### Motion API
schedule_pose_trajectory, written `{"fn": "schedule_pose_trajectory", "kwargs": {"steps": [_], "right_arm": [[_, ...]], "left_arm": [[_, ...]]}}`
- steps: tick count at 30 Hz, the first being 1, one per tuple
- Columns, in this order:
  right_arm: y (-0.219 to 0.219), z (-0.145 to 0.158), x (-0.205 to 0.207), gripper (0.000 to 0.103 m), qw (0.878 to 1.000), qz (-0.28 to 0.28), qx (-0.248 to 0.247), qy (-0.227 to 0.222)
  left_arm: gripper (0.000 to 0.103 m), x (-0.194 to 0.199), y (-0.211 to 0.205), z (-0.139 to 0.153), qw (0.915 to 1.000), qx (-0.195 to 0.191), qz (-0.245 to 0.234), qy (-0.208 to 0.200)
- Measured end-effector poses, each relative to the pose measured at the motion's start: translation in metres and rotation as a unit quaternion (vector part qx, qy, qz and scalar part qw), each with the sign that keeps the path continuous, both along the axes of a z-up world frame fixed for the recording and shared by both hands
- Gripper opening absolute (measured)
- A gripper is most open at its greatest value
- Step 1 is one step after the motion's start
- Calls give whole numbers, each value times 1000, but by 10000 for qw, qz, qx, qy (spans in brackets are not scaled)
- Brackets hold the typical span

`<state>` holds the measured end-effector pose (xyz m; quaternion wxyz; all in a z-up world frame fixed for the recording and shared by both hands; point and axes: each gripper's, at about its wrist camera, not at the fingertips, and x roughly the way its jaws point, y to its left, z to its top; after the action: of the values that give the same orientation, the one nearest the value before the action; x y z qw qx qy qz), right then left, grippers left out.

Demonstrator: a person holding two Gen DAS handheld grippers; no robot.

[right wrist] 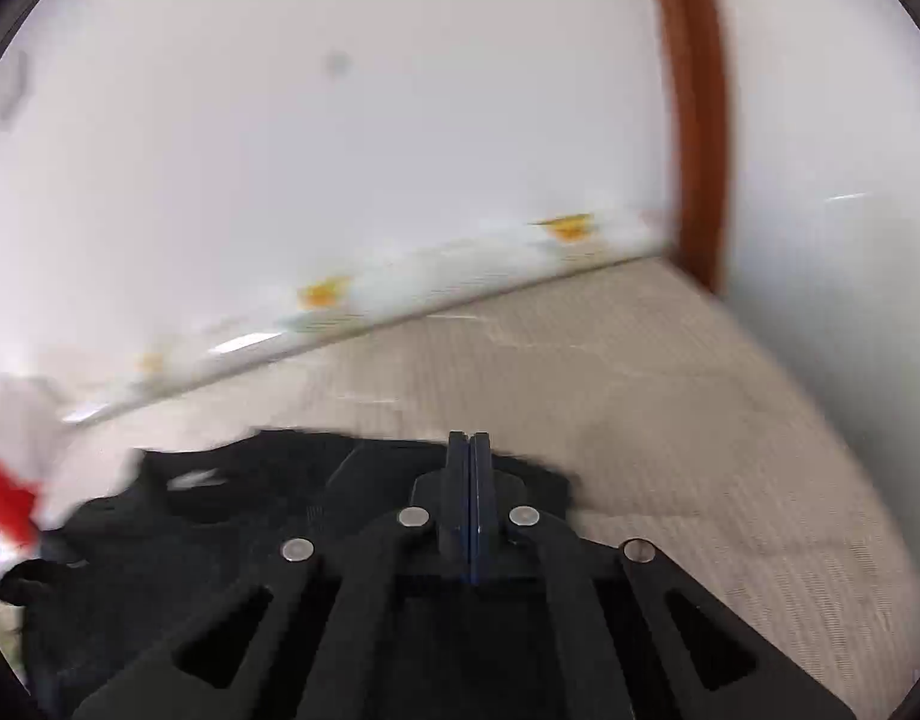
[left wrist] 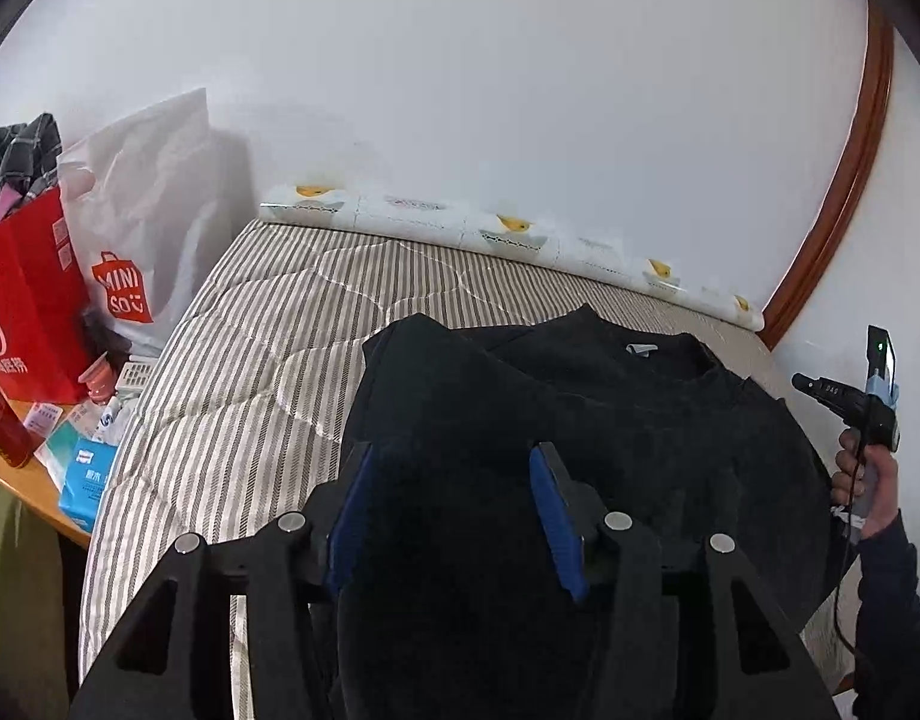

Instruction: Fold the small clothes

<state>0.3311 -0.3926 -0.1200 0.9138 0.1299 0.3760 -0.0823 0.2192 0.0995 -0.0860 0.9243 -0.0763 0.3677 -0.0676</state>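
Black shirt (left wrist: 610,420) spread on striped mattress (left wrist: 250,360), grey neck label (left wrist: 642,350) unreadable. Left gripper (left wrist: 454,516) jaws apart above shirt. Right gripper (right wrist: 471,498) jaws together, apparently empty; view blurred. White bag (left wrist: 142,228) reads "MINISO". Red bag (left wrist: 28,312) alongside.

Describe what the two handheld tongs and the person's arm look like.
Both tongs, left and right, are black angular frames with silver round pivot pins and blue ridged pads. In the left view, the right tool is a black pistol-grip handle with a light-blue part, a green light and a black cable. The sleeve is dark.
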Motion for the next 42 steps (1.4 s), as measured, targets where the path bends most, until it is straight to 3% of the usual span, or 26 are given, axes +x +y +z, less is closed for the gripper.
{"fn": "schedule_pose_trajectory", "kwargs": {"steps": [2, 6, 9, 11, 14, 17, 18, 19, 20, 21, 23, 29, 30, 32, 35, 42], "right_arm": [[1, -4, 1, 1, 9995, 231, 207, 92], [16, -3, 1, 3, 9968, 733, -154, 295], [26, -6, 2, 23, 9938, 989, -273, 432], [30, -10, 5, 45, 9920, 1075, -350, 555], [28, -20, 8, 45, 9909, 1070, -402, 708], [27, -30, 13, 45, 9893, 1158, -283, 846], [29, -33, 15, 45, 9877, 1250, -260, 905], [31, -34, 16, 39, 9865, 1323, -258, 926], [35, -36, 17, 28, 9847, 1444, -261, 940], [38, -35, 16, 26, 9834, 1511, -309, 955], [44, -30, 12, 15, 9821, 1614, -522, 816], [13, 8, -5, 13, 9909, 1334, 137, -121], [10, 10, -7, 13, 9919, 1254, 52, -184], [11, 7, -4, 13, 9924, 1207, -156, -172], [9, -16, 6, 13, 9935, 1098, -179, 221], [8, -39, 13, 19, 9924, 1012, -318, 631]], "left_arm": [[50, 4, -6, -1, 9998, 177, -68, 18], [50, 18, -10, -9, 9992, 373, -36, 126], [50, 32, -8, -20, 9985, 438, 115, 318], [50, 42, -7, -27, 9975, 502, 196, 450], [47, 50, -8, -34, 9968, 585, 200, 516], [25, 53, -8, -38, 9959, 594, 259, 627], [22, 53, -8, -39, 9959, 589, 269, 638], [17, 52, -9, -38, 9957, 616, 311, 611], [13, 49, -11, -35, 9958, 671, 334, 525], [12, 47, -13, -32, 9960, 714, 322, 422], [11, 39, -19, -20, 9964, 777, 319, 118], [11, 54, -26, -1, 9957, 814, 406, -183], [11, 60, -28, -4, 9949, 882, 452, -165], [11, 72, -30, -13, 9948, 892, 482, -51], [11, 86, -32, -28, 9950, 808, 550, 223], [14, 89, -35, -39, 9932, 920, 609, 380]]}}
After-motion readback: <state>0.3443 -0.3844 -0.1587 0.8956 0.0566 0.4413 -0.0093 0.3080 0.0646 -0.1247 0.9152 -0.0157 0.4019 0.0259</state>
